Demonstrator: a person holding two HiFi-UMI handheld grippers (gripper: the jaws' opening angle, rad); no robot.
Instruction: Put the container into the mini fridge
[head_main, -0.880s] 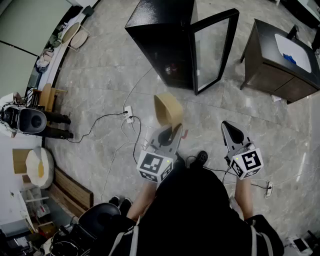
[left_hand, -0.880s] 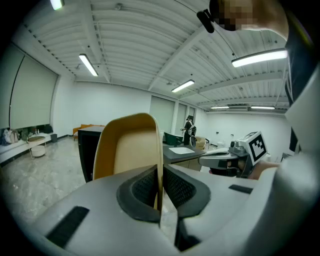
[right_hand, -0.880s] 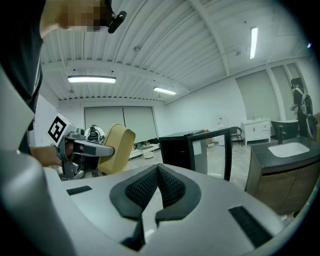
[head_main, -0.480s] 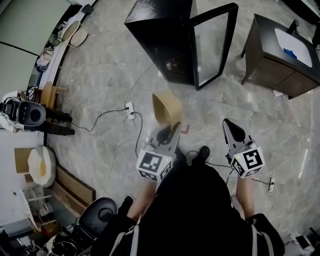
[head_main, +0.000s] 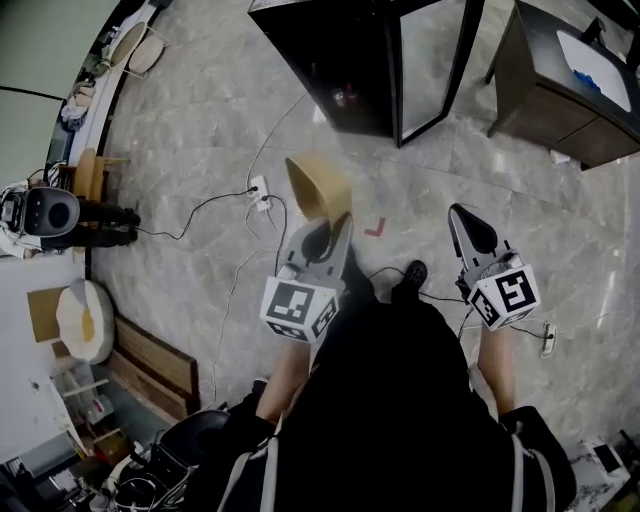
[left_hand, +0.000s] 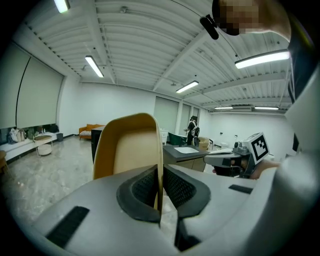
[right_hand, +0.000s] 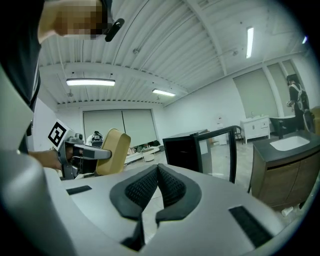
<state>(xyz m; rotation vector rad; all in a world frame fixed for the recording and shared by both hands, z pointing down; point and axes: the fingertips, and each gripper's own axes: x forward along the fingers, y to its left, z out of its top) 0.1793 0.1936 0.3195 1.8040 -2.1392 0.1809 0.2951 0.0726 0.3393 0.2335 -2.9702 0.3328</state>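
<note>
Grey marble floor (head_main: 200, 150) all round, with a white power strip (head_main: 259, 193) lying on it. At the top of the head view, black fridge (head_main: 340, 60) with its glass door (head_main: 432, 60) swung open to the right. Just right of that, dark cabinet (head_main: 560, 90) with a white basin top. Small red mark (head_main: 375, 228) on the floor between the two hand-held grippers.

Left hand-held gripper (head_main: 335, 222) clamped on the thin wall of the tan container (head_main: 318, 186). In the left gripper view, both black pads (left_hand: 142, 189) pressed against that wall, one on either side. Container off the floor, standing up from the jaws, hollow side toward that camera. Well short of the fridge and not inside it.

Right hand-held gripper (head_main: 462, 215) closed on nothing, its ridged pads (right_hand: 172, 187) meeting at the tips in the right gripper view. Roughly level with the left one, well apart from it, pointing toward the open door. Beyond its jaws in that view, fridge, door and cabinet.
</note>
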